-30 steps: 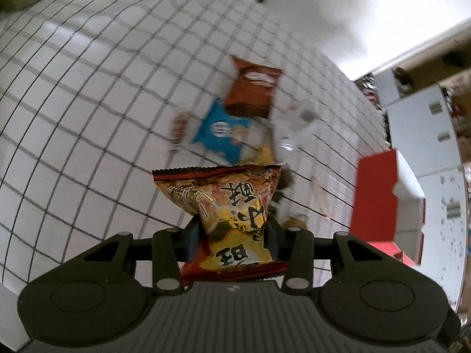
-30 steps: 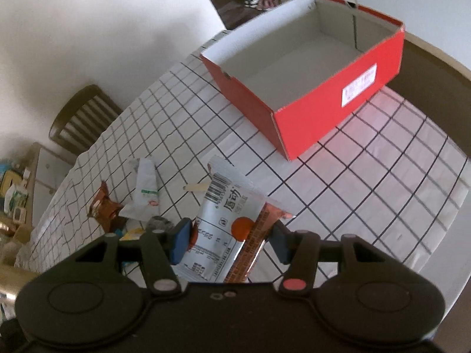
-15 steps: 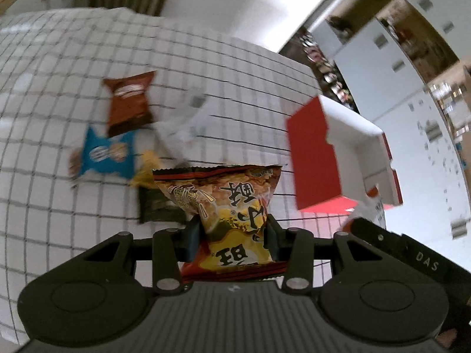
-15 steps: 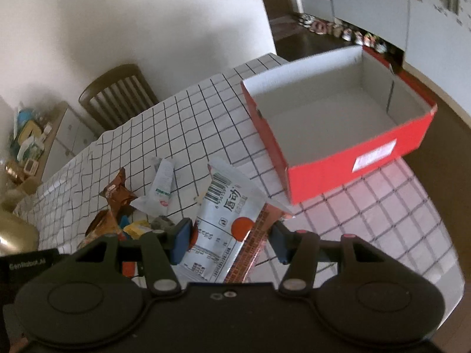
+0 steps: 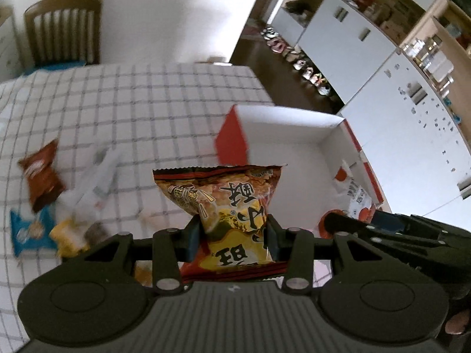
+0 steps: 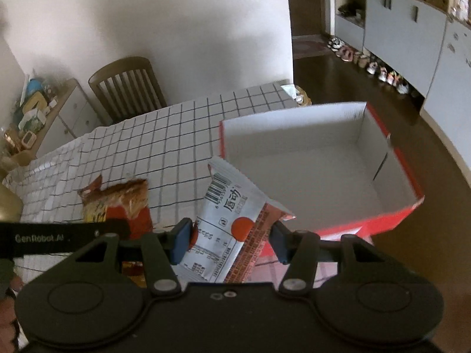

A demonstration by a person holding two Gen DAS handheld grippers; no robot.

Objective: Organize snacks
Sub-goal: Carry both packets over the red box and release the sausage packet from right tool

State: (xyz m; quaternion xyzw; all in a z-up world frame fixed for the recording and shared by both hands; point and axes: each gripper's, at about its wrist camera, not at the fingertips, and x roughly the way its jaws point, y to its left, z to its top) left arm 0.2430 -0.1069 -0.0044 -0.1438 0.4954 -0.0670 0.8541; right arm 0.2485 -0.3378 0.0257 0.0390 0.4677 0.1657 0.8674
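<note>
Snack bag [image 5: 232,211] pinched between left fingers [image 5: 192,235]; white packet [image 6: 226,226] between right fingers [image 6: 181,239].

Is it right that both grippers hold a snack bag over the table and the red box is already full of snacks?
Not quite. Both grippers do hold bags: the left gripper the yellow-and-red snack bag, the right gripper the white wafer packet. But the red box is empty inside, as the right wrist view shows.

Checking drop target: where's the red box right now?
The red box sits open on the checked tablecloth, right of centre in both wrist views, just beyond the white snack packet held in the right hand-held gripper.
</note>
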